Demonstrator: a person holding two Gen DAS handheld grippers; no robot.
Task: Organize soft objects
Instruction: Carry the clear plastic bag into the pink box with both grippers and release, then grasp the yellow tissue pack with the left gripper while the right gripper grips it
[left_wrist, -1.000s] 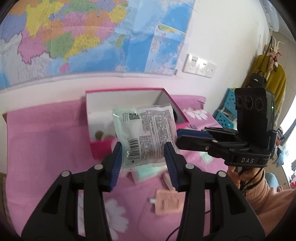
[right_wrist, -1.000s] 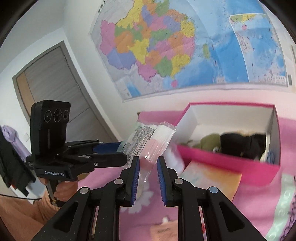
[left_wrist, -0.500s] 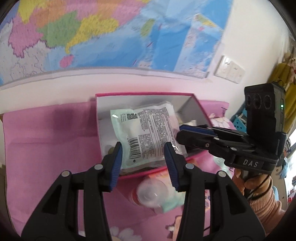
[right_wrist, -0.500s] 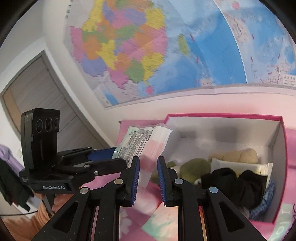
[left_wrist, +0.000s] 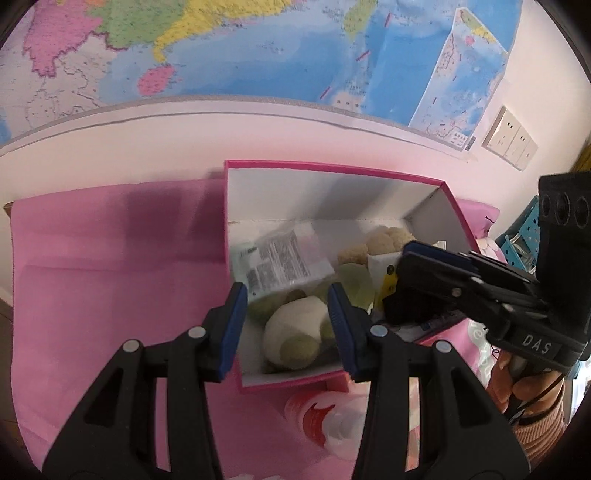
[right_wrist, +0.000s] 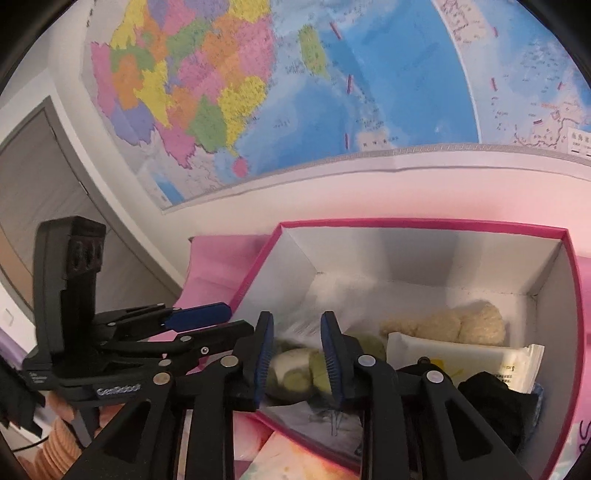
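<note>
A pink box with white inside walls (left_wrist: 334, 195) (right_wrist: 424, 254) sits on the pink cloth against the wall. A clear plastic packet with a printed label (left_wrist: 282, 260) lies free in the box's far left part, blurred in the right wrist view (right_wrist: 332, 299). My left gripper (left_wrist: 286, 321) is open and empty above the box's near end, over a white and green plush (left_wrist: 295, 339). My right gripper (right_wrist: 297, 354) is open and empty beside it, over the same plush (right_wrist: 291, 374).
The box also holds a beige plush (right_wrist: 454, 325), a white wipes pack (right_wrist: 461, 363) and black fabric (right_wrist: 498, 402). A red and white bottle (left_wrist: 325, 419) lies on the pink cloth (left_wrist: 110, 266) in front of the box. A map covers the wall.
Both grippers moved forward over the box and opened. The packet they held between them has dropped into the box's far left part.
</note>
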